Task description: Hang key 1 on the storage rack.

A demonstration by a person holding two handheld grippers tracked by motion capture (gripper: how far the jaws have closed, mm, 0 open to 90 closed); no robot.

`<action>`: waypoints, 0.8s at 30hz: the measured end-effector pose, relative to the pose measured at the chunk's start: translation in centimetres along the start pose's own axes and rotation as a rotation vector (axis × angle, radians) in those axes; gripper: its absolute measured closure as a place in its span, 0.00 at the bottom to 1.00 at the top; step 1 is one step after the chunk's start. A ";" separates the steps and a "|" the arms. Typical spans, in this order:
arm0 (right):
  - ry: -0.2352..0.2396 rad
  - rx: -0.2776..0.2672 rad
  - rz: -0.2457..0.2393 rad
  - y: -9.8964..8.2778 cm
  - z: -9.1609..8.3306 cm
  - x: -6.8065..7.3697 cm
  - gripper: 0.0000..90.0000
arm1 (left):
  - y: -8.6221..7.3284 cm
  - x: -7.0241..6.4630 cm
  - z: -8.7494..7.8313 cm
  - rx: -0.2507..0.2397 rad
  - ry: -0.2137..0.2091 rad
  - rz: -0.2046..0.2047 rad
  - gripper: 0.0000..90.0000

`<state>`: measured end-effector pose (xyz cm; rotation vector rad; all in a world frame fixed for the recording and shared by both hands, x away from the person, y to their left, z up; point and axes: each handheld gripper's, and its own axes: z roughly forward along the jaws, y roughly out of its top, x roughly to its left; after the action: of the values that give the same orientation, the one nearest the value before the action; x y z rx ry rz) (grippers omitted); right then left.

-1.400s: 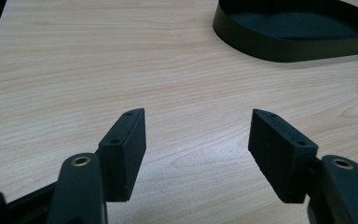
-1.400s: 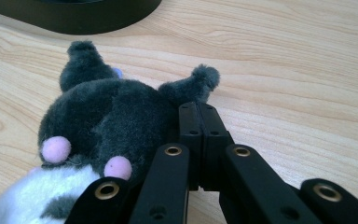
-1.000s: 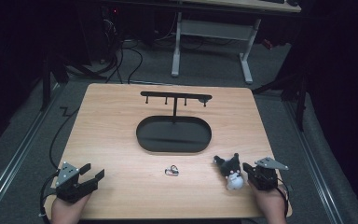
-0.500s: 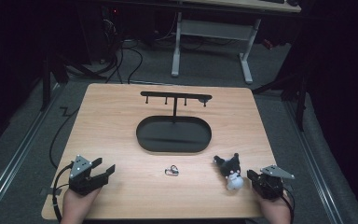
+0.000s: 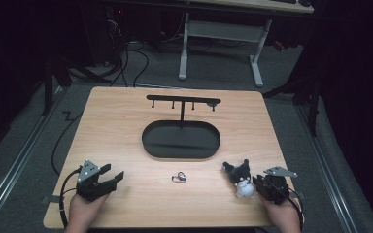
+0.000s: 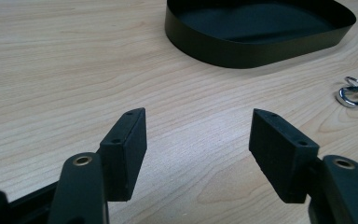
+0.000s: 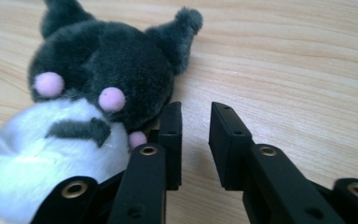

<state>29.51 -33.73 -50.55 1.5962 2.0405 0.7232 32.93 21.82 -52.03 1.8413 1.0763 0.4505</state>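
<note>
Meanwhile the right hand-held gripper (image 7: 195, 140), its jaws just parted and empty, has drawn back beside the plush toy (image 7: 93, 107).

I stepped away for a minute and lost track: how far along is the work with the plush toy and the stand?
Nothing looks done: the hooks on the stand are bare, and the metal clip lies alone on the table. In hand: the right gripper sits beside the plush toy, its jaws just opening with nothing between them; the left gripper is open near the clip. Gripping and, probably, hanging remain.
</note>
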 end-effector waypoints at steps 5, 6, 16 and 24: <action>0.040 0.111 0.028 1.4 -0.4 -0.3 0.71 | 0.2 -0.1 -0.4 -0.019 -0.033 -0.005 0.42; 0.049 0.127 0.038 1.6 -0.5 -0.3 0.70 | 0.2 -0.1 -0.5 -0.025 -0.035 -0.005 0.42; 0.017 0.271 -0.025 3.4 -0.9 0.2 0.59 | 0.2 -0.5 -0.2 -0.016 -0.043 0.015 0.41; 0.002 0.380 -0.074 4.2 -0.6 0.0 0.51 | -0.1 -0.6 -0.3 -0.017 -0.038 0.008 0.41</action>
<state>32.23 -33.00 -47.35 1.7020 2.3280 0.3212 32.34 21.45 -51.87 1.8329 1.0366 0.4260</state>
